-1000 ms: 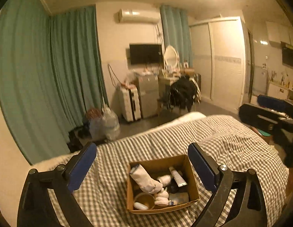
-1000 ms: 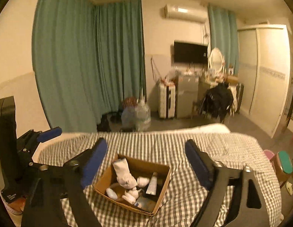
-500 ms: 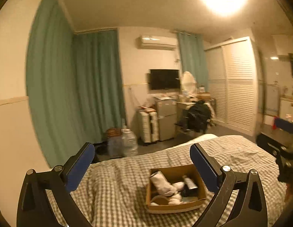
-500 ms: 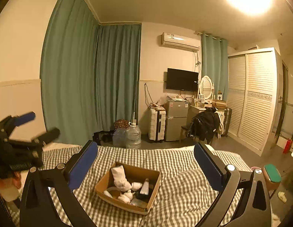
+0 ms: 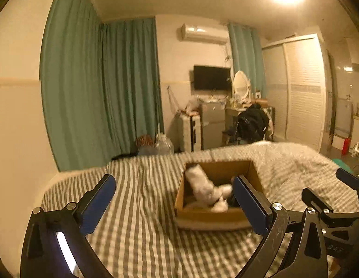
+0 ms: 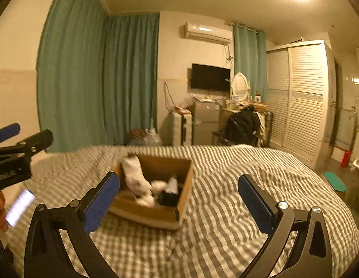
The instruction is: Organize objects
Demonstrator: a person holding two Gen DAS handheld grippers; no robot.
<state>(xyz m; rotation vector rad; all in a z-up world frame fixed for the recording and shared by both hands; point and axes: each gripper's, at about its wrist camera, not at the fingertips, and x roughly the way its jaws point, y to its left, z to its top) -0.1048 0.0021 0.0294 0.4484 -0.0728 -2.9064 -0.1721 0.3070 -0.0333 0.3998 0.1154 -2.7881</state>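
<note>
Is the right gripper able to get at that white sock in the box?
Probably yes: the right gripper is open and empty, the box has no lid, and the sock sticks up uncovered.

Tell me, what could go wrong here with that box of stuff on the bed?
The cardboard box sits on a soft checked bedspread, so a push from the open right gripper might tip or slide it. The white items are piled loosely, so a grab may catch several. The open left gripper is close; they could collide.
</note>
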